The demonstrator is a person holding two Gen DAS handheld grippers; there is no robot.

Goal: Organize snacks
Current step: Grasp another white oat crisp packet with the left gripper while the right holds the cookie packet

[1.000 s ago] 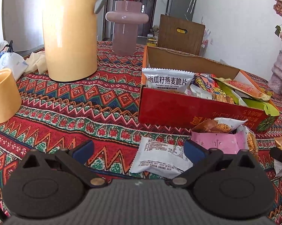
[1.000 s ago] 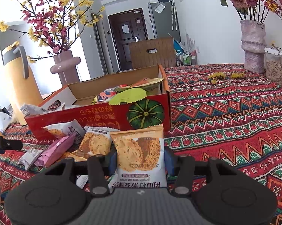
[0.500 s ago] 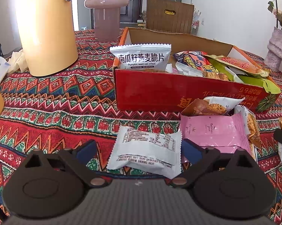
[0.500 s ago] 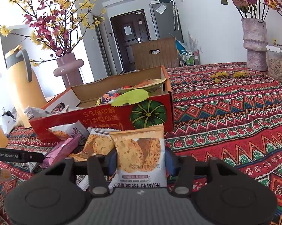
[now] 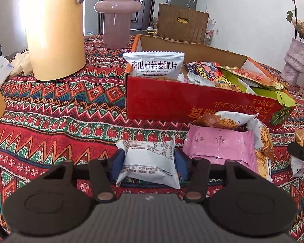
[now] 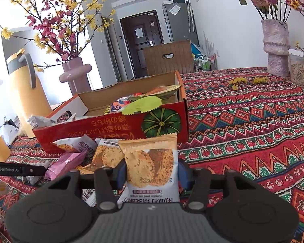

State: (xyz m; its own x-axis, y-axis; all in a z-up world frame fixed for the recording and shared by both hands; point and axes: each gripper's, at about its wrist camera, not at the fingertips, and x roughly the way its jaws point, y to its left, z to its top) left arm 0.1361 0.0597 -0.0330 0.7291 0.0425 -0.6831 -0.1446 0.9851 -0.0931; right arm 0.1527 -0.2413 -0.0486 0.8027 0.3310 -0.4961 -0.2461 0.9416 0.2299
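Bright zigzag cloth (image 5: 56, 109) covered the table where we worked. Our left gripper (image 5: 150, 160) was closing its jaws, and a white snack pack (image 5: 150, 158) sat between the blue pads, which touched its sides. Just beside it lay a pink pack (image 5: 218, 145). Our right gripper (image 6: 151, 172) held a cookie pack (image 6: 150, 162) tight. Behind both stood the red box (image 6: 111, 129) with more snacks inside, near a tall yellow jug (image 5: 52, 30).

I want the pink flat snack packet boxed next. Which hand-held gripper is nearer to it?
Left. The left hand-held gripper, closing around a white snack packet, sits right beside the pink flat snack packet. The right hand-held gripper holds a cookie-print packet farther off.
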